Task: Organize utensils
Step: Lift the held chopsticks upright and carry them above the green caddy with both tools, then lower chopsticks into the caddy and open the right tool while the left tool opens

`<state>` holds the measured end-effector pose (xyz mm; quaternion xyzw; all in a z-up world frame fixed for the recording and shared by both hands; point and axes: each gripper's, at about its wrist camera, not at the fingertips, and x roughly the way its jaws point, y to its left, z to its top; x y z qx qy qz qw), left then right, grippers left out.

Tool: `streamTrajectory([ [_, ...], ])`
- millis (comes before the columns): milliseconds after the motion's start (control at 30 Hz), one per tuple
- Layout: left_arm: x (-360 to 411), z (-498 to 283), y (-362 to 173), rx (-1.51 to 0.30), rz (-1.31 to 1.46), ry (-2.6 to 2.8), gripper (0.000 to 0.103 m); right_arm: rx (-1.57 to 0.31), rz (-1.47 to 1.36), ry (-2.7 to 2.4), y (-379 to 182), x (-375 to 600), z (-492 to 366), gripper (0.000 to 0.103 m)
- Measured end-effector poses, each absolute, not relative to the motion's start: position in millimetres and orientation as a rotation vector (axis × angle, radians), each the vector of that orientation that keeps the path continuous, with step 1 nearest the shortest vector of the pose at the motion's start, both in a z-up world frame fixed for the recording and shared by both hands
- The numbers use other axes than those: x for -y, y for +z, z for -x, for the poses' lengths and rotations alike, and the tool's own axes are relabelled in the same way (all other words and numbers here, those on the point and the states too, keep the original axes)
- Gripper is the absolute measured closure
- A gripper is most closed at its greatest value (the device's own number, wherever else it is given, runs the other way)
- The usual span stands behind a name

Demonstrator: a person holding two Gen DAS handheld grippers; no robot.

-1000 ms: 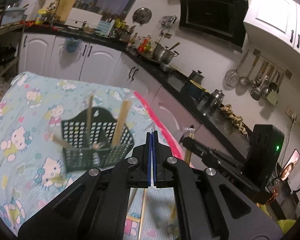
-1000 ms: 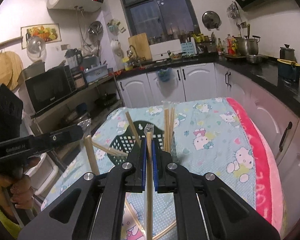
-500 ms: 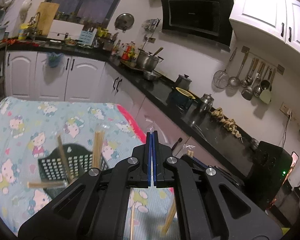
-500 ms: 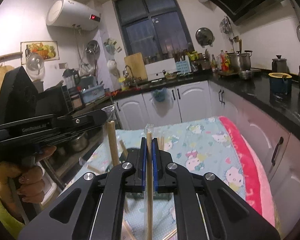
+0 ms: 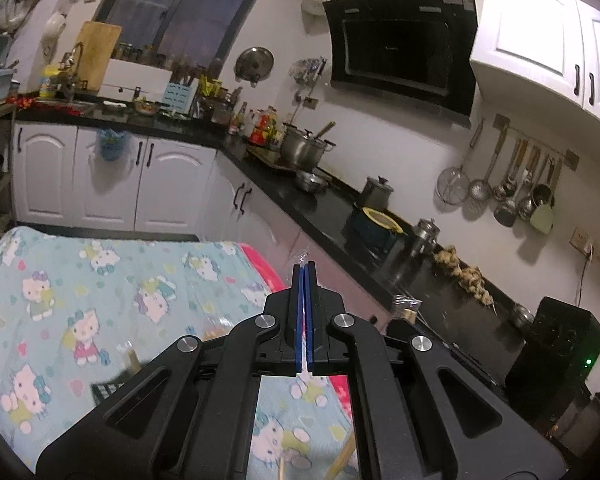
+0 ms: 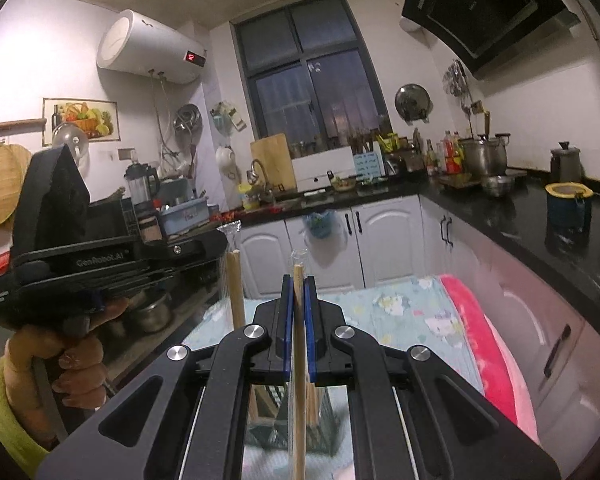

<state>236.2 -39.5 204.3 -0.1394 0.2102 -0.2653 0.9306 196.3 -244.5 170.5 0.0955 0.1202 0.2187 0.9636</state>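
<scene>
On a bench (image 5: 60,280) spread with a pale blue cartoon-cat cloth (image 5: 152,280), in a dim kitchen, two hand-held claws are raised side by side.

The left wrist view looks along the left claw (image 5: 302,272). Its blue pads are clenched, with only a crumple of clear wrapper showing at their tip. Low on the left, a corner of a black mesh basket (image 5: 108,388) peeks from behind the claw's frame, and one blurred stick rises from it. Two loose sticks (image 5: 344,456) lie on the cloth at the bottom edge. To the right, the right claw (image 5: 404,320) comes in from the side with a wooden stick end and wrapper at its tip.

The right wrist view shows what that one hides. On the left, a person's hand (image 6: 72,360) in a yellow-green sleeve (image 6: 4,420) grips the left claw's handle. The left claw (image 6: 222,242) pinches the wrapper end of the left chopstick (image 6: 235,292), which hangs down from it. In the centre, the right claw (image 6: 298,284) is clamped on the right chopstick (image 6: 299,360), which stands upright between its pads. The basket (image 6: 276,396) lies blurred below this claw, with sticks in it that cannot be counted.

In all there are two claws, two held chopsticks and one basket.
</scene>
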Motion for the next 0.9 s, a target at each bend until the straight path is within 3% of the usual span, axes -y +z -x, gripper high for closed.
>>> streamTrajectory([
  [367,1.6,-270.2,197.3,-0.353,0.343,-0.447,0.103,-0.145,-0.221,0.470,182.1,215.7,-236.8,0.097],
  [900,-26.4,-284.4,147.5,-0.361,0.440,-0.419,0.103,-0.082,-0.188,0.450,144.0,180.3,-276.3,0.097],
])
